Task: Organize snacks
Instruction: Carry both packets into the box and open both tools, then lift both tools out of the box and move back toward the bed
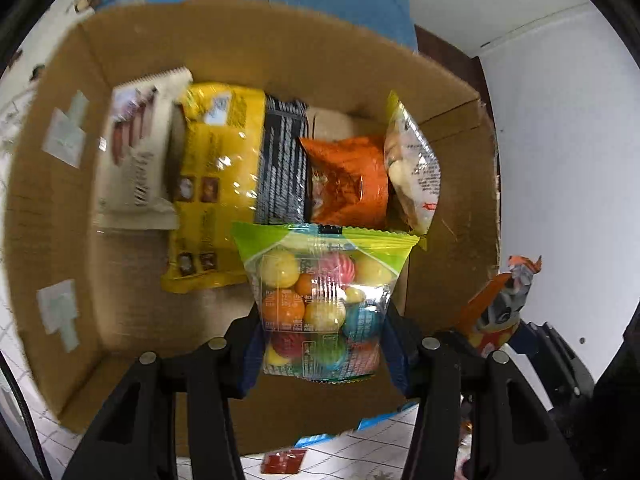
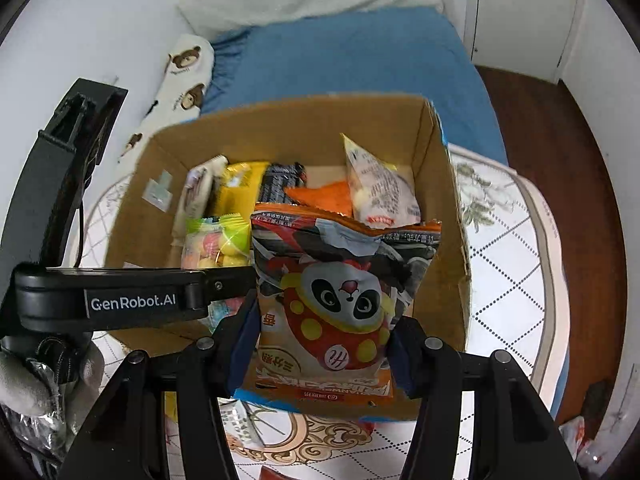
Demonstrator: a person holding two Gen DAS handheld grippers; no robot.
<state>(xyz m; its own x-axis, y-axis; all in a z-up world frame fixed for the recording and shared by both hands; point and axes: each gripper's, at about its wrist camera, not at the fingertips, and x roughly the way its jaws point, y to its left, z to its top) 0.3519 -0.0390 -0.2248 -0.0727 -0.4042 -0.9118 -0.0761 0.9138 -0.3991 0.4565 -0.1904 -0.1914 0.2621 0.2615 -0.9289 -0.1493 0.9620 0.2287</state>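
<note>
My left gripper is shut on a clear bag of coloured gumballs with a green top and holds it over the open cardboard box. My right gripper is shut on an orange panda snack bag over the box's near edge. Inside the box lie a beige wafer pack, a yellow bag, a black pack, an orange pouch and a white candy bag. The gumball bag and the left gripper's body show in the right wrist view.
The box stands on a white patterned tablecloth. A blue bed and a bear-print pillow lie behind it. A small red packet lies on the cloth in front. Dark wood floor is at right.
</note>
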